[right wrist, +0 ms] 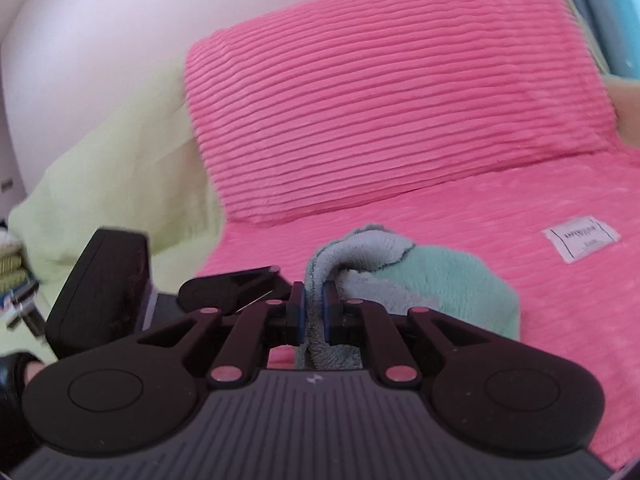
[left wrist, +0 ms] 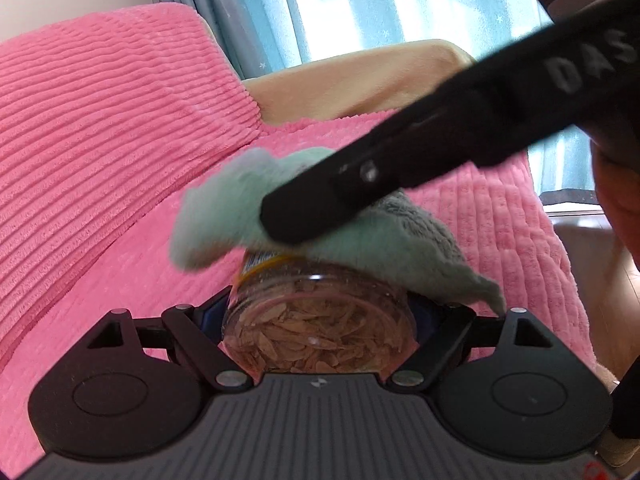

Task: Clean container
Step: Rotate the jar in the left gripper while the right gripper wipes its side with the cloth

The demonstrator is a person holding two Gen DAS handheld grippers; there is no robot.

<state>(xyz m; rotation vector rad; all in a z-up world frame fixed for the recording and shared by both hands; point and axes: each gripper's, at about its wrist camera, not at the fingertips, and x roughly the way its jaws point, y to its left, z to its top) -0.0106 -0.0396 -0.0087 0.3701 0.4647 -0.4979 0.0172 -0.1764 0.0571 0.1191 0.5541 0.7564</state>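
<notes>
Left hand-held gripper (left wrist: 320,332) clamps jar (left wrist: 320,320) beneath cloth (left wrist: 224,220).

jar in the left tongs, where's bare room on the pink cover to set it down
Free: the pink seat cover between the back cushion and the white label, and the stretch right of the cloth. Crowded: straight ahead, where the right tongs press the cloth over the jar held in the left tongs.

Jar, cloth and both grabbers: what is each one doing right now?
Jar: lying sideways, clamped, dried flakes inside.
Cloth: pinched, draped over the jar.
Left gripper: shut on the jar.
Right gripper: shut on the cloth.
Pink cover: spread flat underneath.
</notes>
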